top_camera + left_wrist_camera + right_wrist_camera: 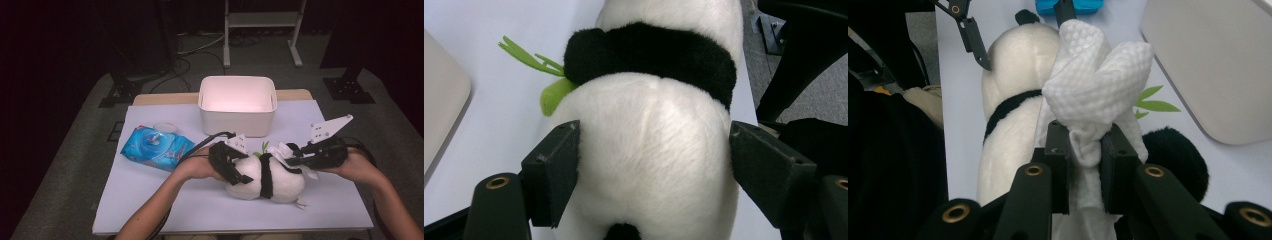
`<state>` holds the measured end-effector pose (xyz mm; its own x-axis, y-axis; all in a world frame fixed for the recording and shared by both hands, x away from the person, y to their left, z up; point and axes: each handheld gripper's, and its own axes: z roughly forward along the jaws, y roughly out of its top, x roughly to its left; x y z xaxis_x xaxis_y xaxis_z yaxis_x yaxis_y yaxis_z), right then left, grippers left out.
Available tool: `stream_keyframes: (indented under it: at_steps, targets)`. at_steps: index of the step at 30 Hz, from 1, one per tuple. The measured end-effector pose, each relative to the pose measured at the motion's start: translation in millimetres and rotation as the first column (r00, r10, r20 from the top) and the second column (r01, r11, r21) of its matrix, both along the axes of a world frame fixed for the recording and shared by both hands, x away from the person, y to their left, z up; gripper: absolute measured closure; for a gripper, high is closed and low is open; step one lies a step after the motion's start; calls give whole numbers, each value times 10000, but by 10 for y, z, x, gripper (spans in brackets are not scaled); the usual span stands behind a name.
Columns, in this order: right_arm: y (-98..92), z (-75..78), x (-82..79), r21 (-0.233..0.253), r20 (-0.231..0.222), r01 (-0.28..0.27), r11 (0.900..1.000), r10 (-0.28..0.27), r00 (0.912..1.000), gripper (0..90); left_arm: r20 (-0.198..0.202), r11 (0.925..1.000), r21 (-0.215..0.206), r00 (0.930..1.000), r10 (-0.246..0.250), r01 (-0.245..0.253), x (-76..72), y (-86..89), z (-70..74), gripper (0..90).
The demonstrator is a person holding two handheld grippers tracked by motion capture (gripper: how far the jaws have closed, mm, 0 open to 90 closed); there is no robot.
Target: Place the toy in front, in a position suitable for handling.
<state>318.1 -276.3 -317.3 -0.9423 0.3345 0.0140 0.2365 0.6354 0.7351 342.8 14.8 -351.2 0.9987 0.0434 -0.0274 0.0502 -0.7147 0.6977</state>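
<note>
Panda plush (270,181) lies just in front of the white bin (237,104). Left gripper (651,165) clasps its white rump between both jaws; right gripper (1085,150) pinches a bunched white wipe (1095,85) against its back.
</note>
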Motion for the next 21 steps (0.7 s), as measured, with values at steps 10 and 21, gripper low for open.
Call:
stream_keyframes:
  at_steps: [10, 21]
  targets:
    - [180, 1, -3, -244, 56, -388, 9989, 390, 9992, 763, 17, 9999, 133, 10000, -13, 13, 17, -54, -2, 229]
    - [247, 9, -26, -521, 229, -560, 9971, 573, 9981, 763, -168, 9999, -159, 9999, 39, -42, 40, 6, -20, 236]
